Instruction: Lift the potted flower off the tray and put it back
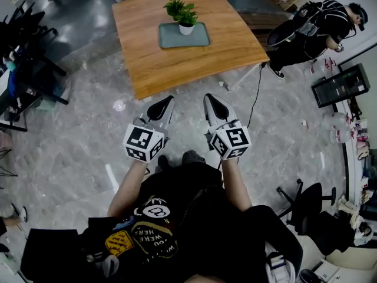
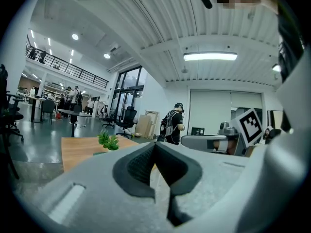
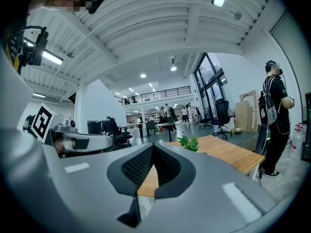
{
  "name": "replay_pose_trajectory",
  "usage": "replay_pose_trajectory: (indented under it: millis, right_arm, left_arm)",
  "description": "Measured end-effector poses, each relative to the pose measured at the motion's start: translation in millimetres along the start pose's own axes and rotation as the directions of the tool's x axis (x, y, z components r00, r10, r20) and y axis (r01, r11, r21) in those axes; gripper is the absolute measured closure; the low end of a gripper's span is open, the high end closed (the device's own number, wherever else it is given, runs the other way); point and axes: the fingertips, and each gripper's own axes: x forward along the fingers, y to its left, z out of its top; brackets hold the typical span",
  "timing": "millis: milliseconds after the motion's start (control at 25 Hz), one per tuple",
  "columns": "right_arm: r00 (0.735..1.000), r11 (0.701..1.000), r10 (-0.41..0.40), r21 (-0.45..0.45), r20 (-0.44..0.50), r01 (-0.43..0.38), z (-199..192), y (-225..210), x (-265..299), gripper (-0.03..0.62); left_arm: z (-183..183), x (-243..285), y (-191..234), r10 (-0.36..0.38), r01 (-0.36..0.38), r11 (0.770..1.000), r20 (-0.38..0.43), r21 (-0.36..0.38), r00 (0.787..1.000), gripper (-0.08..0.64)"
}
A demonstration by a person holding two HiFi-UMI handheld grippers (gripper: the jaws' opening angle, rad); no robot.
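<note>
A small potted flower (image 1: pixel 184 15), green leaves in a white pot, stands on a grey-green tray (image 1: pixel 200 39) in the middle of a wooden table (image 1: pixel 177 69). Both grippers hang over the floor, well short of the table's near edge. My left gripper (image 1: pixel 167 100) is shut with nothing in it, and my right gripper (image 1: pixel 210 98) beside it is shut and empty too. In the left gripper view the flower (image 2: pixel 108 141) shows far off, left of the closed left gripper (image 2: pixel 154 143). In the right gripper view the flower (image 3: pixel 188 142) sits beyond the closed right gripper (image 3: pixel 153 145).
A person in black (image 1: pixel 318 28) stands right of the table, and a cable (image 1: pixel 256 93) runs across the floor from the table's right corner. Office chairs (image 1: pixel 26 46) crowd the left side; another chair (image 1: pixel 306 202) is at lower right. Marble floor lies between me and the table.
</note>
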Motion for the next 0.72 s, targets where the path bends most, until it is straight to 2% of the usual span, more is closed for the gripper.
replay_pose_trajectory:
  millis: [160, 320, 560, 720]
  right_arm:
    - [1.000, 0.999, 0.030, -0.023, 0.010, -0.030, -3.9, 12.7, 7.4, 0.592]
    - [1.000, 0.999, 0.031, -0.031, 0.003, -0.031, -10.8, 1.8, 22.0, 0.592]
    - [1.000, 0.999, 0.023, -0.024, 0.017, -0.023, -3.0, -53.6, 65.4, 0.592]
    - [0.999, 0.999, 0.042, -0.009, 0.024, -0.042, 0.1, -96.6, 90.9, 0.592]
  left_arm:
    - [-6.7, 3.1, 12.2, -0.020, 0.020, 1.000, -0.004, -0.005, 1.000, 0.560]
    - [-13.6, 21.3, 21.5, -0.030, 0.030, 0.999, -0.010, -0.018, 1.000, 0.560]
    - [-4.5, 90.0, 46.9, -0.008, 0.008, 1.000, 0.003, -0.025, 1.000, 0.560]
    - [7.3, 144.7, 50.3, 0.008, -0.008, 1.000, 0.017, 0.005, 1.000, 0.560]
